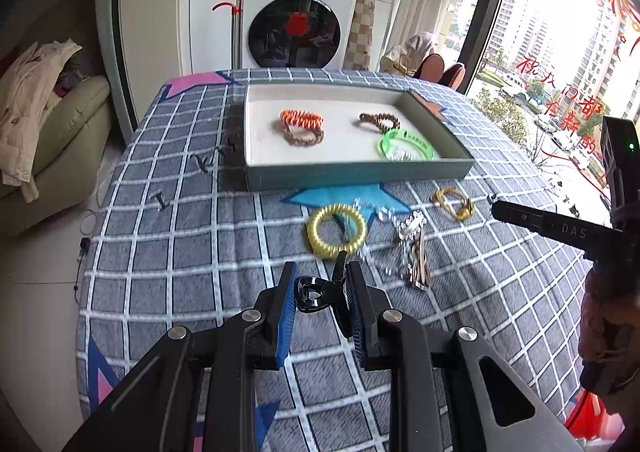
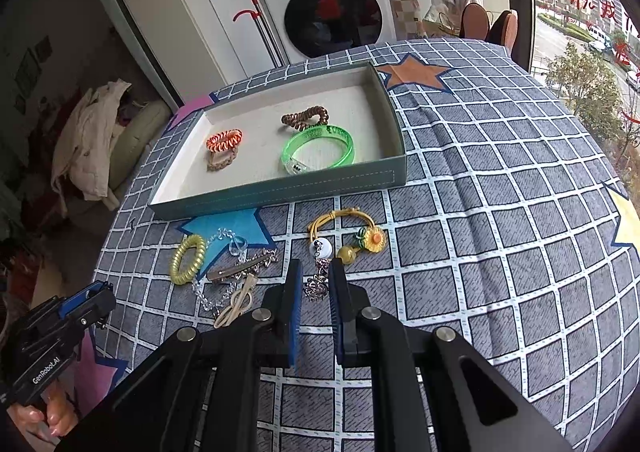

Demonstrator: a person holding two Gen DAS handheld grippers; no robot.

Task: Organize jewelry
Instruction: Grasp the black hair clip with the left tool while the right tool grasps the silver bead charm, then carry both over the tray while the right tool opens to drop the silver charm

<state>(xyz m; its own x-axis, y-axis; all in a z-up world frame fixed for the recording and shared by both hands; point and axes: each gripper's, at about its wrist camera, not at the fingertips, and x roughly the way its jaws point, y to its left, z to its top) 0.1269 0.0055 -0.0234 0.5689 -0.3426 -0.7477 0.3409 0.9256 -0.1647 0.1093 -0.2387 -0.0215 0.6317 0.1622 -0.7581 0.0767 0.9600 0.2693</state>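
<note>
A: Left hand-held gripper (image 1: 320, 288), entry one?
B: Clenched on a black hair claw (image 1: 316, 294): glossy hard plastic, curved, pinched between the ribbed blue pads, held above the surface (image 1: 168, 252).

A: Items just beyond it, left to right?
B: Yellow coil hair tie (image 1: 337, 230), a springy spiral ring lying flat on a blue star patch. Beside it a clear bead chain (image 2: 208, 300), translucent links, loosely strewn. Then a flat bronze-toned hair clip (image 2: 236, 270), long and narrow, with a pale cord loop (image 2: 237, 306) near its end.

A: Right hand-held gripper (image 2: 316, 280)?
B: Jaws nearly closed, grasping a small silvery charm pendant (image 2: 316, 286), ornate metal, which sits between the fingertips; a white round bead (image 2: 321, 248) lies just past them. I cannot tell whether bead and pendant are joined.

A: Farther right?
B: Yellow cord bracelet (image 2: 340, 217), a thin looped cord carrying an amber ball and a sunflower charm (image 2: 375, 239).

A: The tray?
B: Shallow rectangular box (image 2: 280, 191), grey-green outer walls, cream lining, lying behind all loose items. Inside, left to right: orange coil tie (image 2: 224, 140) resting on a tan braided tie (image 2: 222, 161); brown coil tie (image 2: 305, 117); green translucent bangle (image 2: 318, 149), smooth rigid plastic.

A: Surface covering?
B: Grey quilted cloth, white grid, coloured stars.
</note>
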